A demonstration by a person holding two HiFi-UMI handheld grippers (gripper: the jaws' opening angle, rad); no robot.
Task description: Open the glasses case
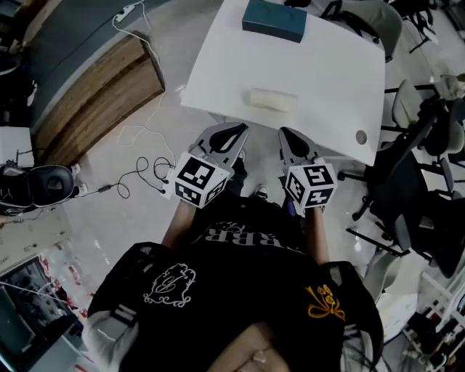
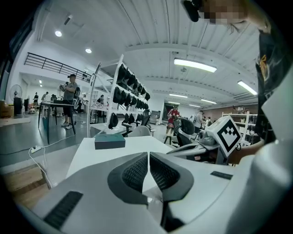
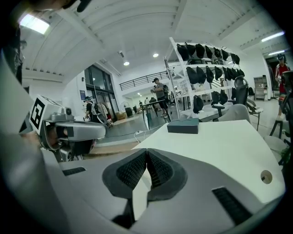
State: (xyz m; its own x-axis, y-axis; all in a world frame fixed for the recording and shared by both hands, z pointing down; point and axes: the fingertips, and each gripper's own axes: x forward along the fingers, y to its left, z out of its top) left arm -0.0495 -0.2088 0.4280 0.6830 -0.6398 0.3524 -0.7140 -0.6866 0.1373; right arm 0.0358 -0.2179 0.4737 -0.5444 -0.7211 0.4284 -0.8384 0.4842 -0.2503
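Note:
A pale cream glasses case [image 1: 272, 99] lies shut on the white table [image 1: 327, 80], close to its near edge. My left gripper [image 1: 231, 133] hangs just short of that edge, below and left of the case, jaws shut with nothing between them. My right gripper [image 1: 288, 136] is level with it, below and slightly right of the case, also shut and empty. In the left gripper view the closed pads [image 2: 149, 155] point across the tabletop; the case is hidden behind them. The right gripper view shows the same, closed pads [image 3: 146, 153] covering the case.
A dark teal box [image 1: 274, 19] [image 2: 110, 140] [image 3: 183, 125] sits at the table's far end. A round cable hole [image 1: 361, 136] is near the table's right front corner. Office chairs [image 1: 407, 182] crowd the right side. A wooden platform [image 1: 94, 94] and floor cables [image 1: 138, 174] lie left.

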